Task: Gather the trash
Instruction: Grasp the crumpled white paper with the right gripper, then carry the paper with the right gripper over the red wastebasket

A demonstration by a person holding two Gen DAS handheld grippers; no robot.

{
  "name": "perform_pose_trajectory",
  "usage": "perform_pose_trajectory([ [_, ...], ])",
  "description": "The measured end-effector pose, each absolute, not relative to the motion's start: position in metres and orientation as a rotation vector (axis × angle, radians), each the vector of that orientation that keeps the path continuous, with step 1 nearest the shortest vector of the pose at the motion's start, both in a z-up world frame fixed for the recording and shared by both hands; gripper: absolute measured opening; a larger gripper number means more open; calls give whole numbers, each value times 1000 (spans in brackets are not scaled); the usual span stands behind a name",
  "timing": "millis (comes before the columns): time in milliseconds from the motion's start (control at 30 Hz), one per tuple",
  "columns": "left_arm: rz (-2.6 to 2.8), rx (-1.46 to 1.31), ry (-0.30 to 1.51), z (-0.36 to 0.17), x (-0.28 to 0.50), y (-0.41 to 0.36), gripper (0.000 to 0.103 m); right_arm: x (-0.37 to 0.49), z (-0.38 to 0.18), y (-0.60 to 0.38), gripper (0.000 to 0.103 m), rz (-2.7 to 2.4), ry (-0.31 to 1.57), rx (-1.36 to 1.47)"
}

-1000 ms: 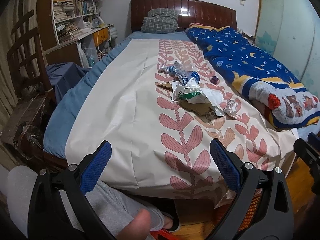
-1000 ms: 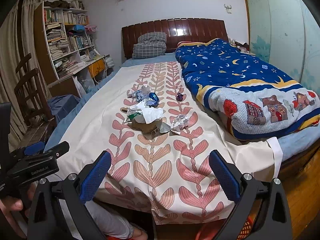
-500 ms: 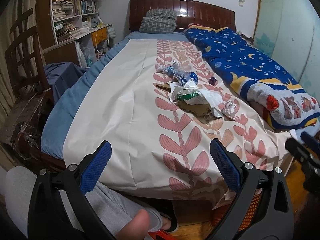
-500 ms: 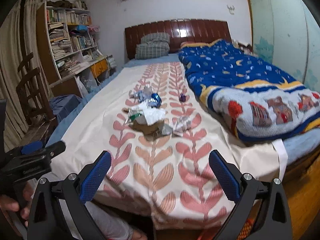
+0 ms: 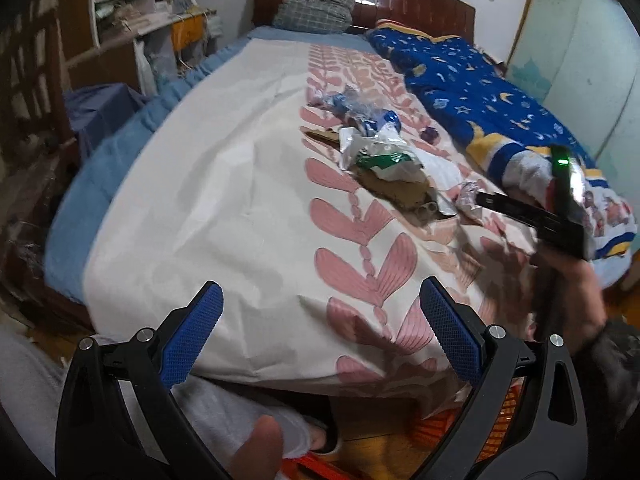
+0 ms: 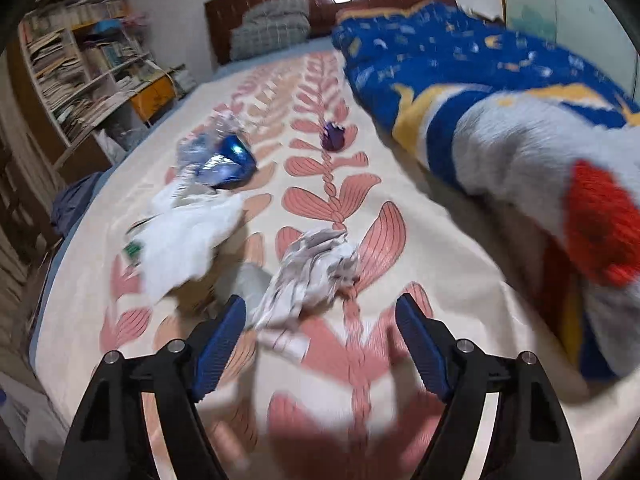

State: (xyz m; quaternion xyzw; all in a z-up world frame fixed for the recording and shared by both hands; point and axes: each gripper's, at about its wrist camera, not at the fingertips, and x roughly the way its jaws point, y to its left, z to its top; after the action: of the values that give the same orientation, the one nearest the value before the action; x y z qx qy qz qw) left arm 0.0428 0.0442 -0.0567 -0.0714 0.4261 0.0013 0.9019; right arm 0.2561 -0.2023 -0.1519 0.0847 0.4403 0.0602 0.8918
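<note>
A pile of trash lies mid-bed on the leaf-print sheet [image 6: 420, 240]. It holds a crumpled paper ball [image 6: 316, 276], a white plastic bag [image 6: 184, 236], a blue foil wrapper [image 6: 230, 160] and a small purple wrapper [image 6: 333, 136]. My right gripper [image 6: 320, 304] hovers right at the paper ball. Its jaws are closing, and the ball sits just ahead of the tips with the pads clear of it. In the left wrist view brown cardboard [image 5: 400, 192] and a green-white wrapper [image 5: 384, 160] show, and one right finger [image 5: 504, 206] reaches the paper ball [image 5: 466, 200]. My left gripper [image 5: 320, 290] stands open and empty above the bed's foot.
A blue star-print blanket [image 6: 440, 72] is heaped along the bed's right side, close to my right gripper. A bookshelf [image 6: 80, 68] and a wooden chair [image 5: 28, 80] stand to the left. The person's grey-trousered leg [image 5: 32, 392] and an orange basket [image 5: 500, 420] are below the bed's foot.
My right gripper has swept forward and down from the bed's foot to the paper ball, and its jaws have narrowed. The left gripper has dipped slightly. The right hand now shows in the left view.
</note>
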Motion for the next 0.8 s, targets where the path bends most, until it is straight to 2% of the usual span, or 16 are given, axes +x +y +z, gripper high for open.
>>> perform_pose_trajectory([
  [33, -3, -152, 883, -58, 46, 45, 98, 267, -159, -200, 75, 128, 930, 174],
  [100, -15, -159, 879, -60, 52, 45, 98, 285, -172, -196, 60, 136, 968, 171],
  [133, -16, -157, 876, -61, 56, 44, 98, 294, -178, -195, 37, 141, 986, 178],
  [167, -22, -157, 870, -62, 58, 43, 98, 301, -183, -194, 24, 146, 1005, 187],
  [500, -113, 49, 785, -55, 108, -6, 98, 285, -165, -214, 23, 166, 919, 298],
  [800, -238, 561, 609, -77, 141, -122, 98, 198, -144, -257, 23, 131, 867, 340],
])
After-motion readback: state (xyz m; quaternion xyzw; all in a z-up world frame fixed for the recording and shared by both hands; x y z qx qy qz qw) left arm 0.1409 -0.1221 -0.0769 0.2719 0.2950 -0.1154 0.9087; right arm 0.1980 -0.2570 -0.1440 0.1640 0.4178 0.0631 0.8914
